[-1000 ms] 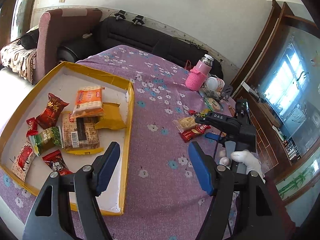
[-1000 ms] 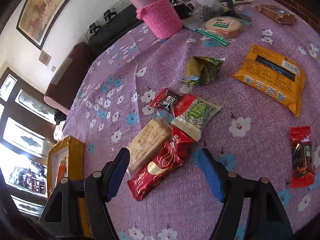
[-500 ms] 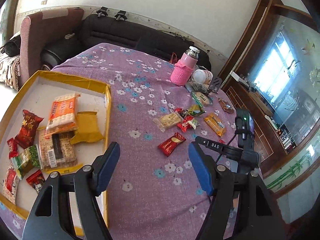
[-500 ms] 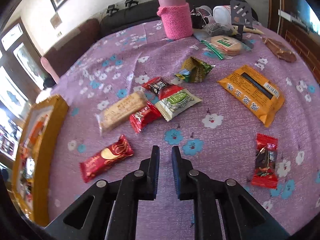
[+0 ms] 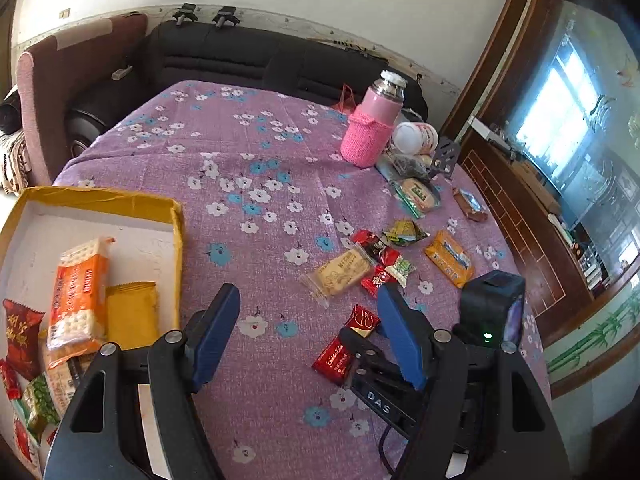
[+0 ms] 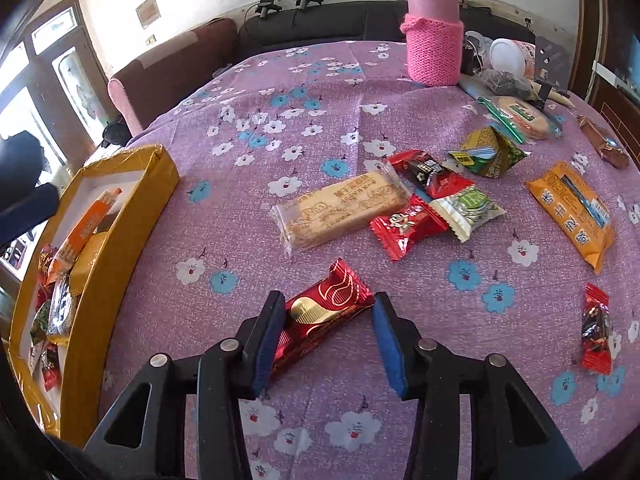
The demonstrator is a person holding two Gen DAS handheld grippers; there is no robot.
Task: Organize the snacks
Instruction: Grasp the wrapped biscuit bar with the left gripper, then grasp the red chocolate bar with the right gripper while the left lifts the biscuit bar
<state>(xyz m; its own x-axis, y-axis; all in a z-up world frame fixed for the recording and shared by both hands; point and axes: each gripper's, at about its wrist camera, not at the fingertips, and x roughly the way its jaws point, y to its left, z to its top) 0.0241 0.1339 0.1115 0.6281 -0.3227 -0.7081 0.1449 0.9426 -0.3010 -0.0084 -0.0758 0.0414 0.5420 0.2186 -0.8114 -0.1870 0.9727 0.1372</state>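
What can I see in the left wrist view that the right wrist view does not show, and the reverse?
Only the left wrist view shows the left gripper, open over bare cloth, and the right gripper's body from outside. Only the right wrist view shows the small red candy near the right table edge and the right gripper, its jaws opening, with the red gold-printed packet between them. Both show the yellow box, the pink bottle and the biscuit pack.

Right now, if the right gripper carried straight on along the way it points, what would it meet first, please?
Most likely the red-and-gold snack bar, lying on the purple tablecloth between the opening jaws of the right gripper. No pad visibly presses on it. Beyond it lies the clear-wrapped biscuit pack, though depth is hard to judge.
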